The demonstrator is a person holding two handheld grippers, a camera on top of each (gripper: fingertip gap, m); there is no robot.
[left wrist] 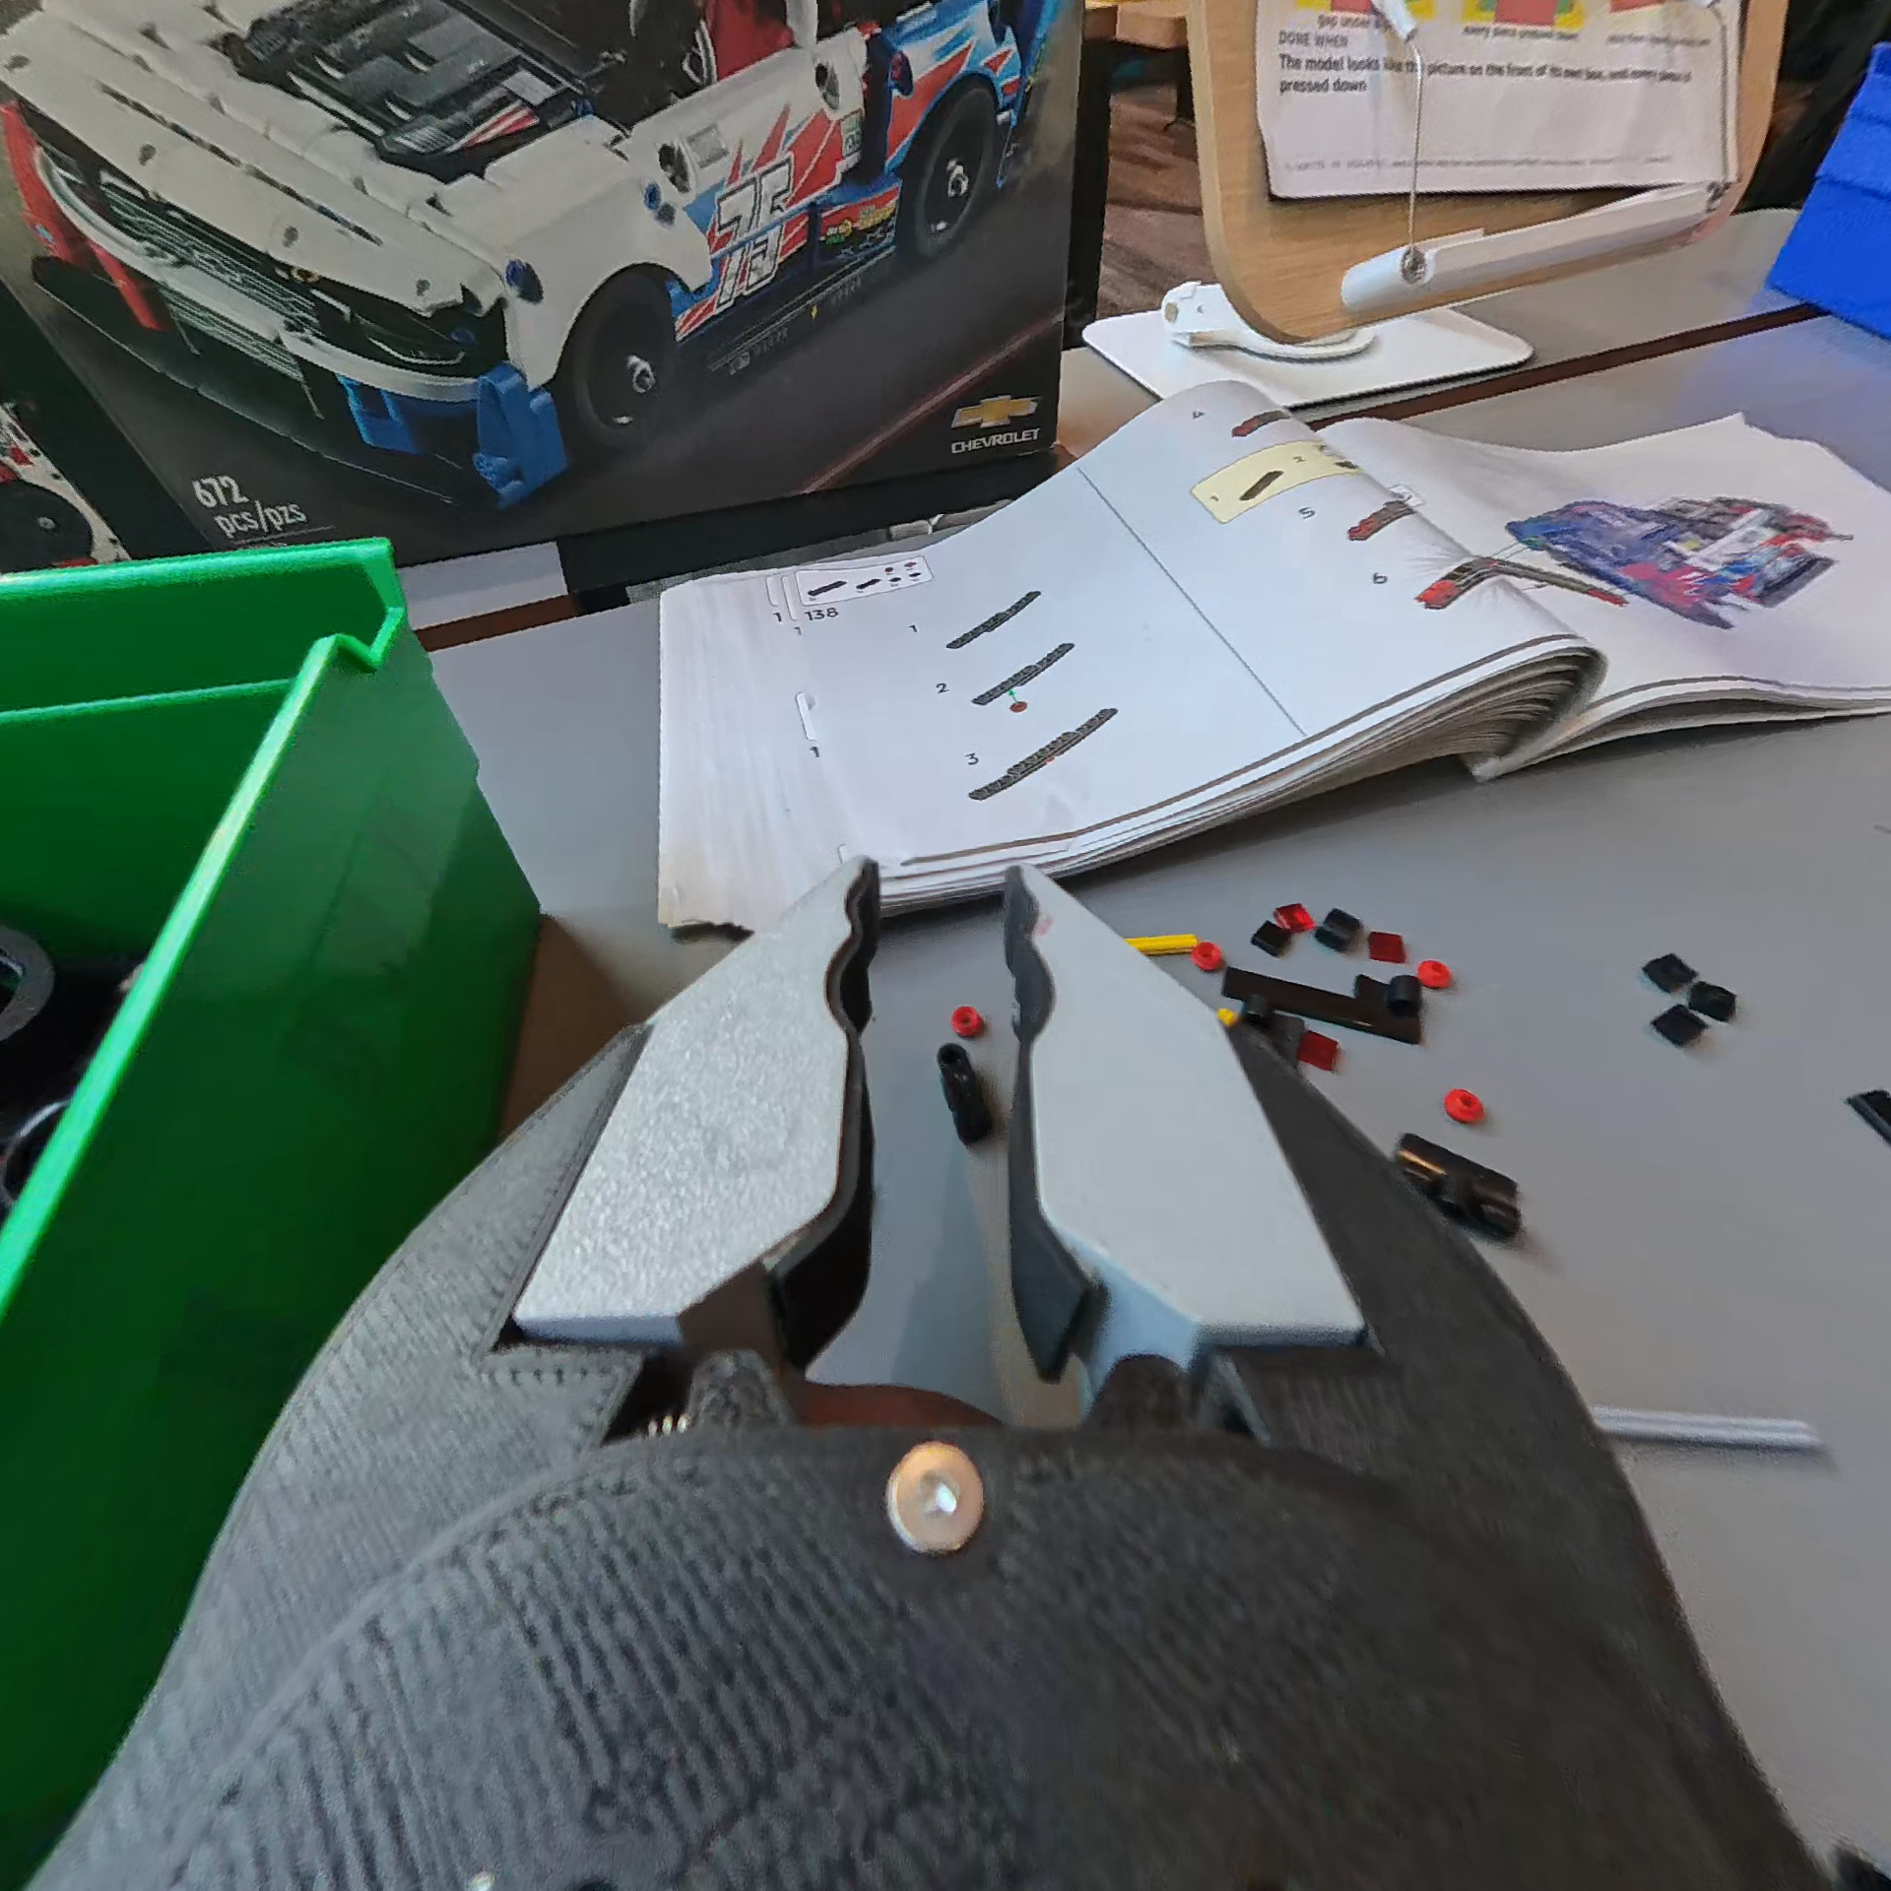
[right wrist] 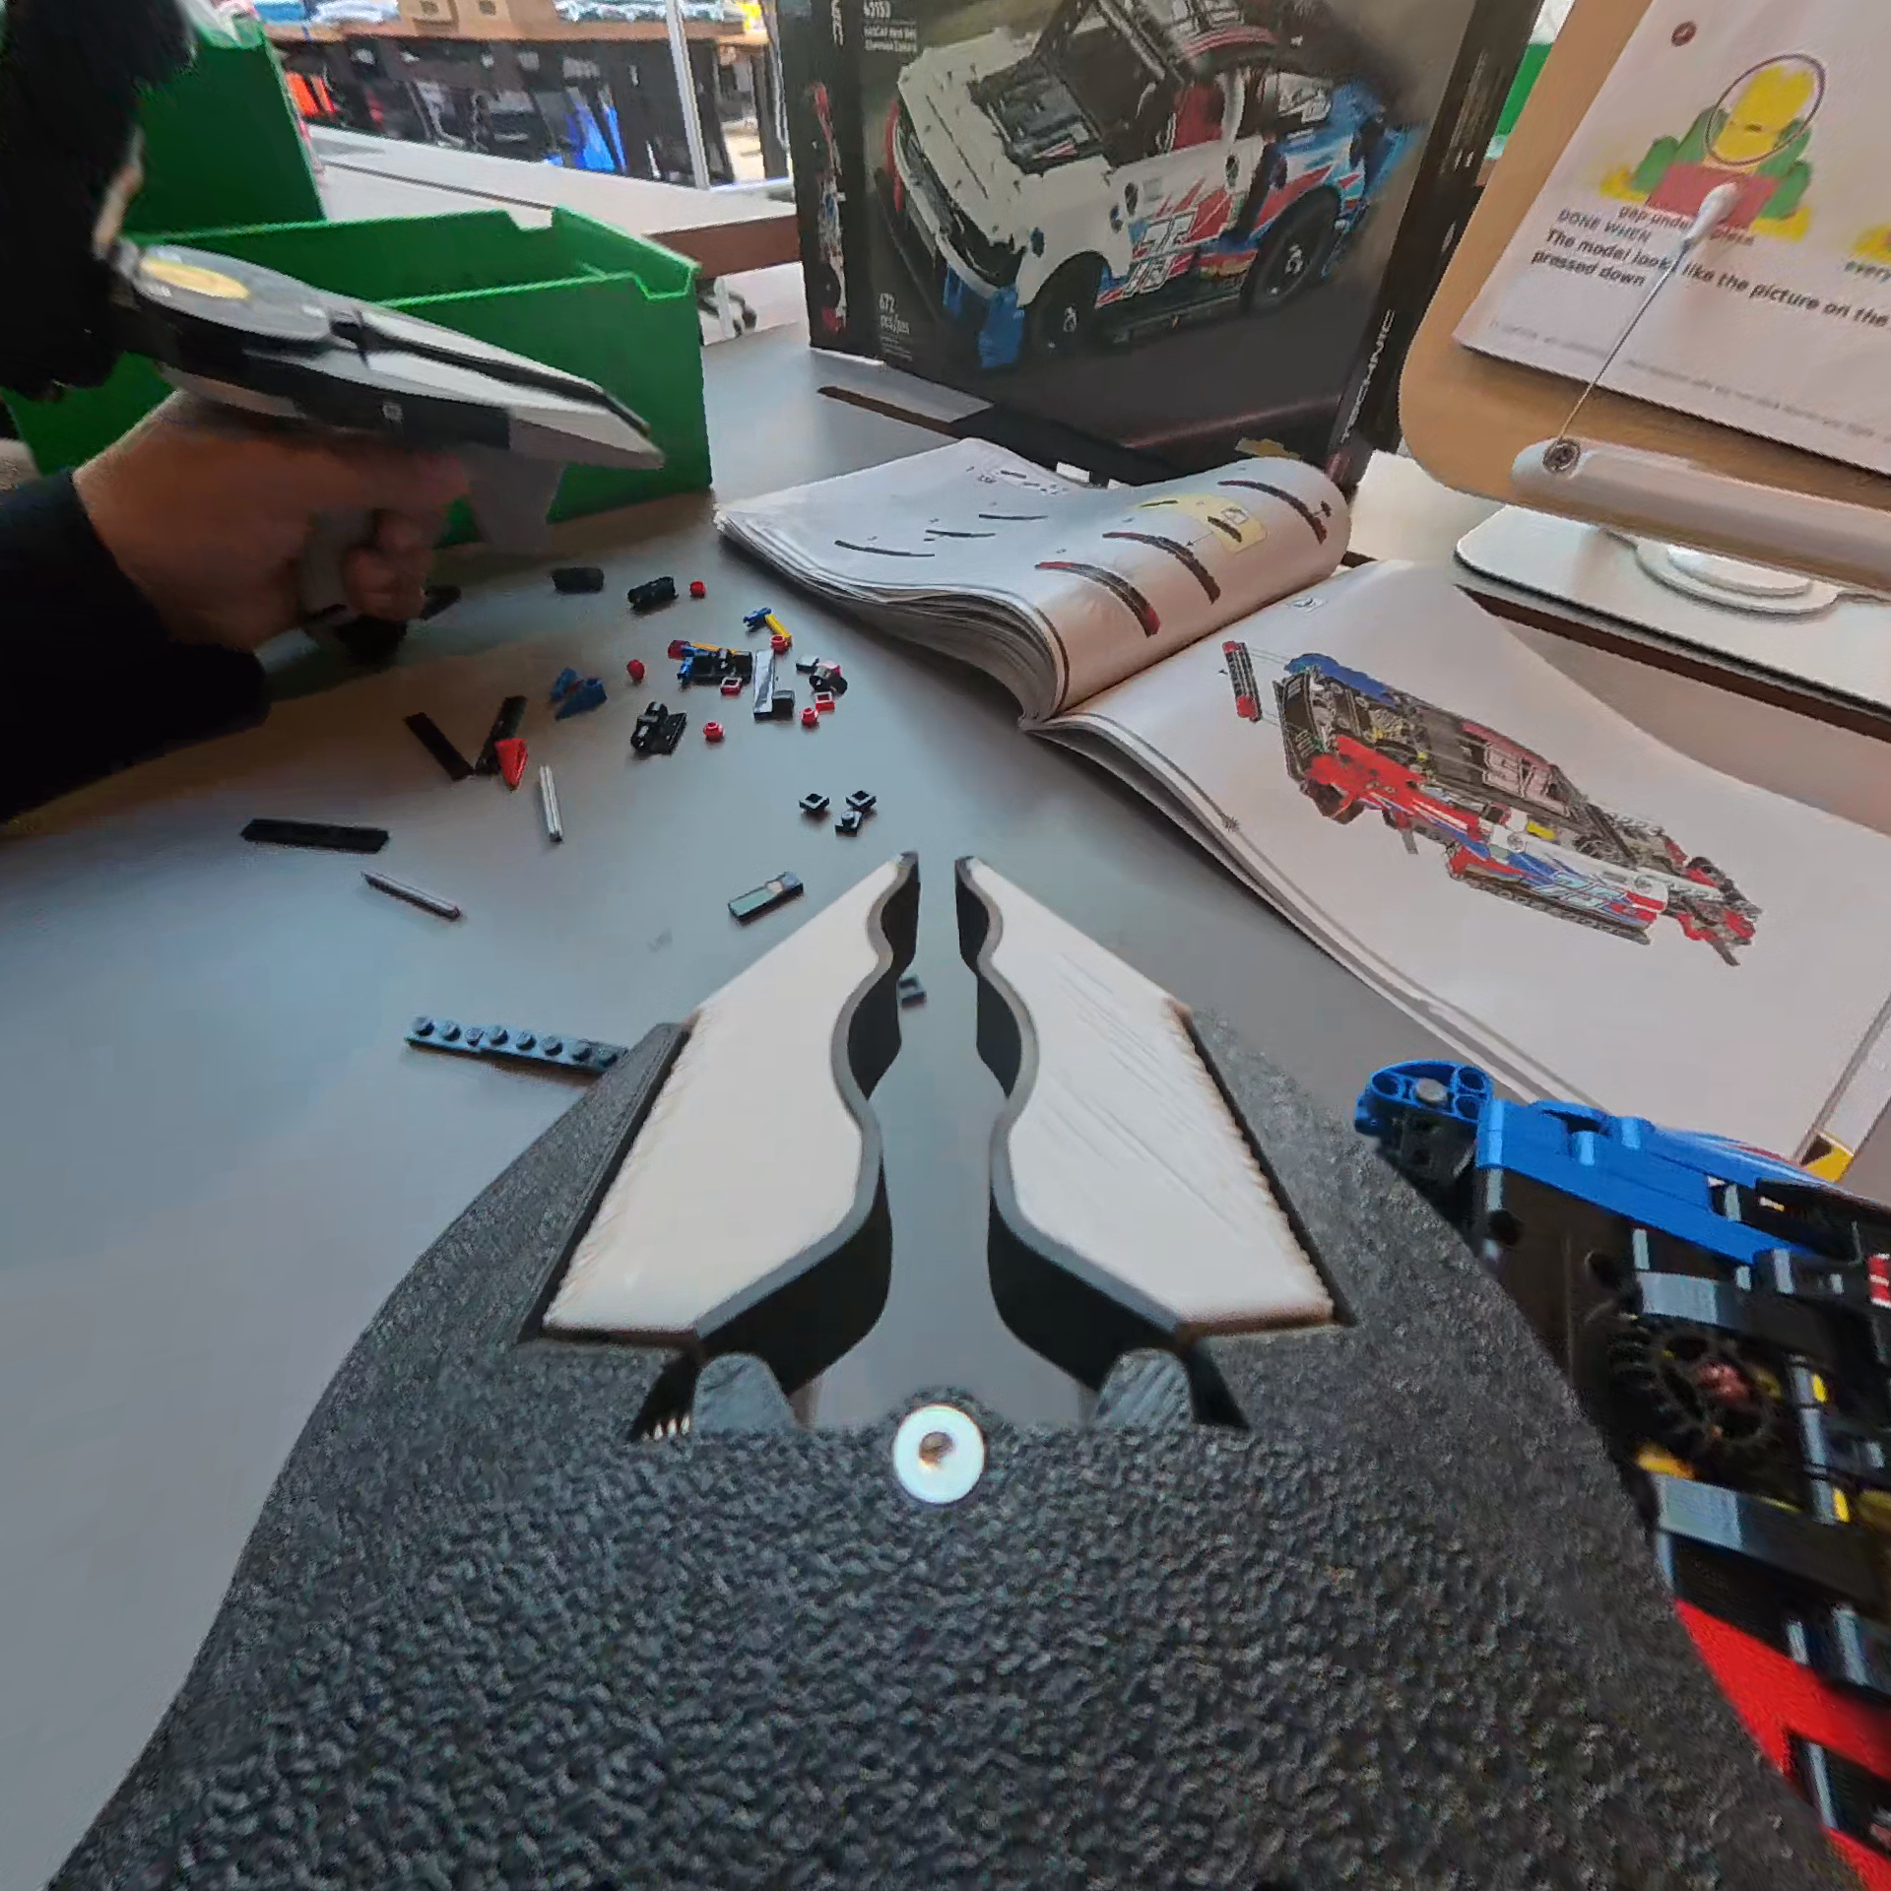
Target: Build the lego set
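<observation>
My left gripper (left wrist: 941,900) is open and empty, low over the grey table (left wrist: 1535,1330). A short black pin connector (left wrist: 962,1090) lies on the table, seen through the gap between its jaws. Loose pieces lie to its right: red bushes (left wrist: 1463,1105), a black beam (left wrist: 1320,998), small black tiles (left wrist: 1688,998). My right gripper (right wrist: 936,870) is open by a narrow gap and empty, above bare table. The part-built blue, black and red car model (right wrist: 1688,1330) sits at its right. The left gripper (right wrist: 573,409), held by a hand, shows over the loose pieces (right wrist: 737,675).
The open instruction booklet (left wrist: 1023,665) (right wrist: 1433,819) lies behind the pieces. The set's box (left wrist: 512,256) (right wrist: 1126,205) stands at the back. A green bin (left wrist: 256,921) (right wrist: 512,287) is at the left. A paper stand (right wrist: 1688,307) is at the back right. A black studded plate (right wrist: 512,1044) lies near my right gripper. The left gripper's tips are roughly 30 centimeters from the right gripper's.
</observation>
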